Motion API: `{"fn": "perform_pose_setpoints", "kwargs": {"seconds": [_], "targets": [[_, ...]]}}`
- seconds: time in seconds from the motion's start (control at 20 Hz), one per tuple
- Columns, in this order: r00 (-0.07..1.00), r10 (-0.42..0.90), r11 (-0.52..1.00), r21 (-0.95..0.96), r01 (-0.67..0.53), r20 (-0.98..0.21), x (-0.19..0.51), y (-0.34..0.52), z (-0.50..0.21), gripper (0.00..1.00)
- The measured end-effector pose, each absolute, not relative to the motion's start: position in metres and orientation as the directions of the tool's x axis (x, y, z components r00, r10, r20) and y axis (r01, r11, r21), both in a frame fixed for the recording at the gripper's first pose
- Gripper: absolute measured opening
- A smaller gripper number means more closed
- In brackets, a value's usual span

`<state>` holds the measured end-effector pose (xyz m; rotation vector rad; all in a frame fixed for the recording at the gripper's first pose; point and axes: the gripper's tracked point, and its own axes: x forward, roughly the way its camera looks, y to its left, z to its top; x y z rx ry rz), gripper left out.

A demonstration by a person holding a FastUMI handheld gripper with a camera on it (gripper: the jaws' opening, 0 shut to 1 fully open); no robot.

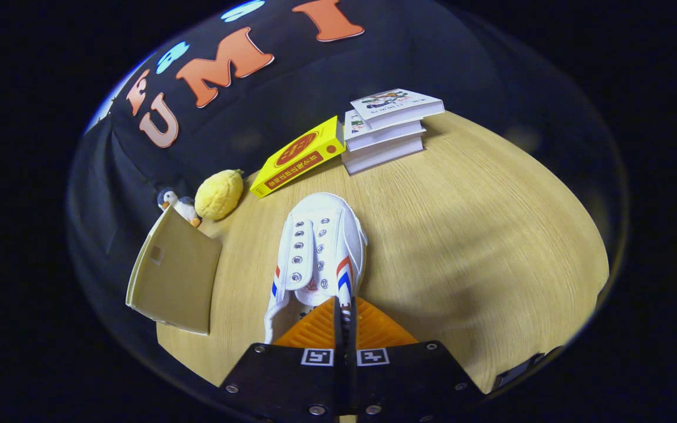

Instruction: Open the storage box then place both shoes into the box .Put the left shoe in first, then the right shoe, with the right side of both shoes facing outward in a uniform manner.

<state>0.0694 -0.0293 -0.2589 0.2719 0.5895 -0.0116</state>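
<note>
Gripper view: claw point(344, 314) clamped on white shoe point(321, 252) collar, toe toward twelve. Carrying step; next, swing toward box flap point(174, 276) at nine.

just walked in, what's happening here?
The handheld gripper has its fingers closed on the side wall of a white shoe near the heel, over a wooden table. Beside the shoe, a beige box lid stands open. Beyond: a plush lemon, toy penguin, yellow box and stacked books.

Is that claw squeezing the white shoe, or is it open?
Squeezing it. The claw has its two fingers nearly together, clamped on the side wall of the shoe near the heel, with only that thin wall between them.
</note>
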Motion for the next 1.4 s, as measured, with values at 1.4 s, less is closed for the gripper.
{"fn": "perform_pose_setpoints", "kwargs": {"seconds": [1.4], "targets": [[0.879, 0.096, 0.995, 0.080, -0.067, -0.467, 0.097, 0.315, -0.148, 0.00]]}}
